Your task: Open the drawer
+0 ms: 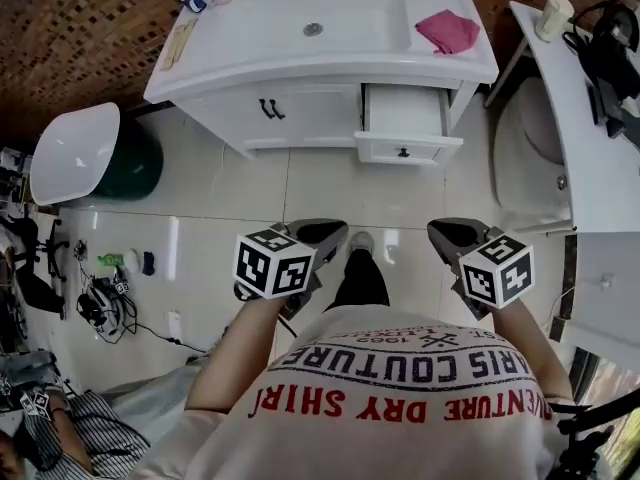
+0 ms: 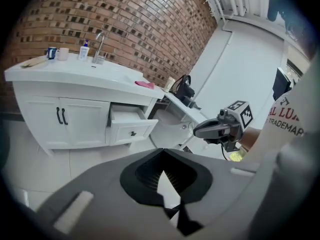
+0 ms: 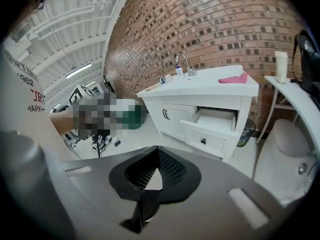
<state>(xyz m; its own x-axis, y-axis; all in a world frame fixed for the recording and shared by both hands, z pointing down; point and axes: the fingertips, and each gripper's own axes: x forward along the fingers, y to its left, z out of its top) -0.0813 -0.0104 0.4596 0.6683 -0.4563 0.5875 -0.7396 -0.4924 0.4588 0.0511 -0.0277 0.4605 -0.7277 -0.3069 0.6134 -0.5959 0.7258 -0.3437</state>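
The white vanity's drawer [image 1: 404, 118] stands pulled out, its front with a small dark knob [image 1: 404, 152] facing me; it also shows in the left gripper view [image 2: 131, 124] and the right gripper view [image 3: 210, 131]. Both grippers hang close to my body over the tiled floor, well short of the drawer. My left gripper [image 1: 325, 230] [image 2: 161, 151] has its jaws together with nothing between them. My right gripper [image 1: 450, 230] [image 3: 158, 149] is likewise shut and empty, and it also shows from the side in the left gripper view [image 2: 200, 130].
The vanity [image 1: 220, 68] carries a sink, a pink cloth [image 1: 447, 30] and small items, with double doors [image 1: 270, 108] left of the drawer. A toilet [image 1: 530, 138] and a white counter [image 1: 590, 118] stand at right. A white and green tub [image 1: 75, 153] and cables [image 1: 100, 303] lie at left.
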